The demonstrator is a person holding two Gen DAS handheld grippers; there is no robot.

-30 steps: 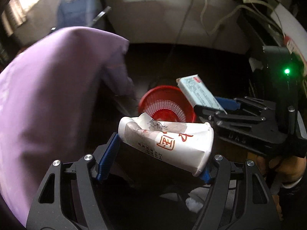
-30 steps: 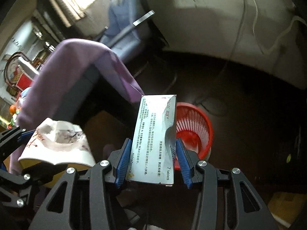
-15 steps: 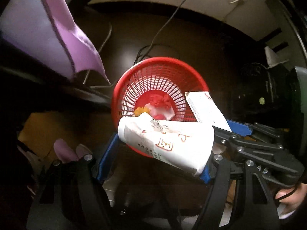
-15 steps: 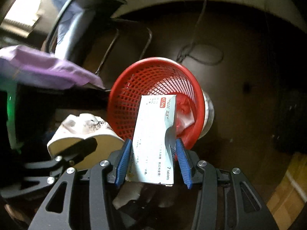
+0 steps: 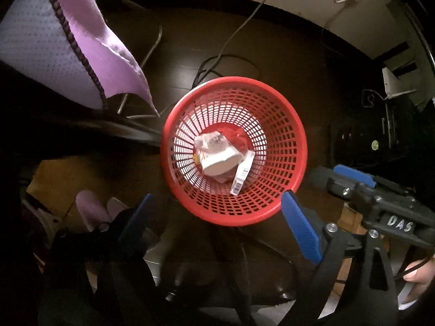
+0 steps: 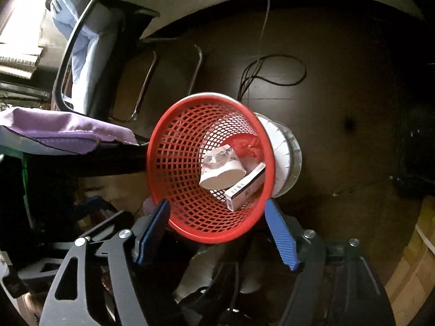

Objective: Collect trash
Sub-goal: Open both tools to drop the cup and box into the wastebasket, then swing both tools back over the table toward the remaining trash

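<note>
Both grippers hang above the red basket [image 5: 295,135], the left gripper [image 5: 217,225] and the right gripper [image 6: 217,233] each with jaws opening and nothing between them. Inside the basket lie the crumpled paper cup [image 5: 217,154] and, touching it, the small carton [image 6: 246,187].

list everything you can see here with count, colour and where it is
basket: one, red mesh, on the dark floor
crushed paper cup: one, white, inside the basket
medicine box: one, white, inside the basket, leaning beside the cup
red wrapper: one, at the basket bottom
cloth: one, purple, draped at upper left
chair: one, light blue with metal frame, behind the basket
cables: a few, dark, on the floor
left gripper: blue fingers, opening, nothing between them
right gripper: blue fingers, opening, nothing between them
</note>
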